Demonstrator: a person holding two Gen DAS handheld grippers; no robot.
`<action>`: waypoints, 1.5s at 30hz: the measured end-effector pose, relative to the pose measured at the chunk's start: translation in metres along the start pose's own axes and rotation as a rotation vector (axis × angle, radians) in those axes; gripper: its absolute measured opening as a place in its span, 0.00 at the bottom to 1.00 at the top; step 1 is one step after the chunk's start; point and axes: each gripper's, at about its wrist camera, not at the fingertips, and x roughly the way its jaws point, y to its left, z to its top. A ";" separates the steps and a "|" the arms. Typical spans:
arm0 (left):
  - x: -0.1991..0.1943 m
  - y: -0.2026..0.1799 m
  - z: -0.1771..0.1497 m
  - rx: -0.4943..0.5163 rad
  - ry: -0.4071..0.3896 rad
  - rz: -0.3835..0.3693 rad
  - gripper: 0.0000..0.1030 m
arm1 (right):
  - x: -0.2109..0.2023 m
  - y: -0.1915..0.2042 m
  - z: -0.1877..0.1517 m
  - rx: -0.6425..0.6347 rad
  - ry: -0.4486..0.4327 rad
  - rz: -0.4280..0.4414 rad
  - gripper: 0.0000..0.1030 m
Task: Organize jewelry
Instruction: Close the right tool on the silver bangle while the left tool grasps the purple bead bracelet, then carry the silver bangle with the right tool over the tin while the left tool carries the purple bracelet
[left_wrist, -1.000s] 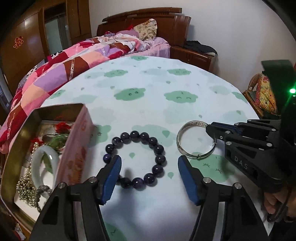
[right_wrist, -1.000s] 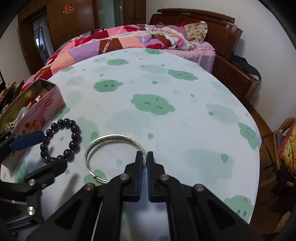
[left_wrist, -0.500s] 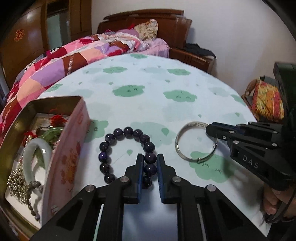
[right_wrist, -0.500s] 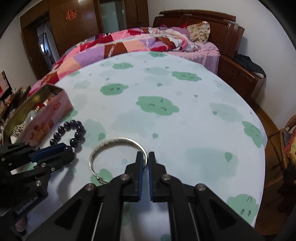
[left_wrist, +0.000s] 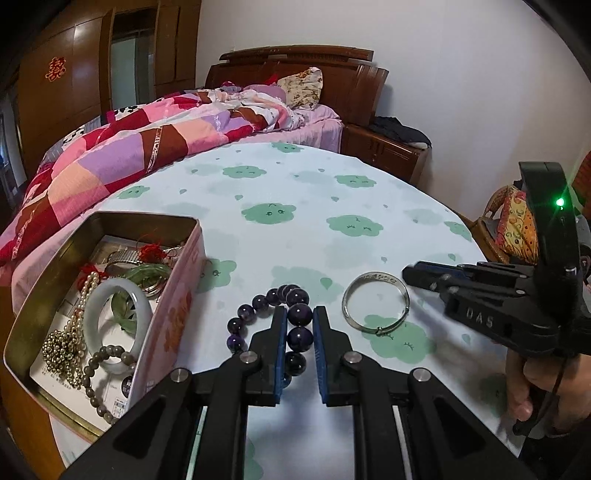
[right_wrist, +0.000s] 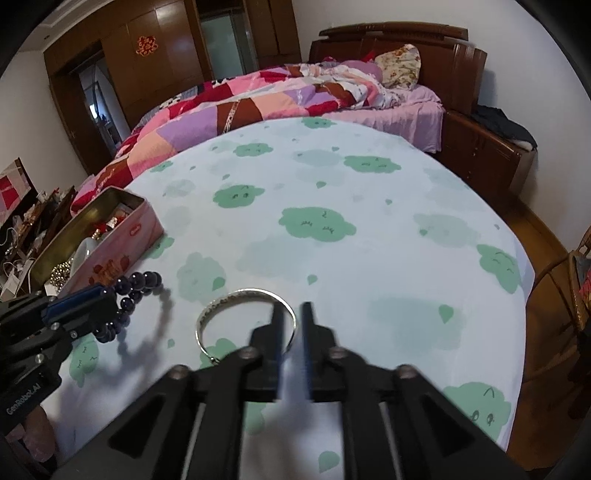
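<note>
My left gripper (left_wrist: 299, 325) is shut on the dark purple bead bracelet (left_wrist: 297, 317), which hangs lifted off the table; it also shows in the right wrist view (right_wrist: 136, 286). A silver bangle (left_wrist: 375, 304) lies on the tablecloth to its right, also in the right wrist view (right_wrist: 245, 321). My right gripper (right_wrist: 291, 314) hovers at the bangle's near right rim with jaws slightly apart, blurred, holding nothing. The open pink jewelry tin (left_wrist: 177, 295) stands at the left with a white jade bangle (left_wrist: 114, 325), pearls and other pieces inside.
A round table with a green cloud-print cloth (left_wrist: 303, 221) carries everything. A bed with a patchwork quilt (left_wrist: 147, 140) lies behind it. A chair with a colourful cushion (left_wrist: 513, 229) stands at the right edge. A wooden nightstand (right_wrist: 487, 151) is at the back right.
My left gripper closed on the bead bracelet and lifted it toward the tin. My right gripper rose slightly and its jaws parted a little near the silver bangle.
</note>
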 end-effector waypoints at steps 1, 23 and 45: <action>-0.001 0.001 0.000 -0.004 -0.001 -0.003 0.13 | 0.001 0.000 0.000 0.004 0.006 0.014 0.60; -0.008 0.010 0.002 -0.024 -0.021 0.011 0.13 | 0.014 0.039 -0.008 -0.158 0.058 -0.048 0.73; -0.055 0.013 0.020 -0.050 -0.106 -0.017 0.13 | -0.023 0.051 0.008 -0.151 -0.031 -0.002 0.72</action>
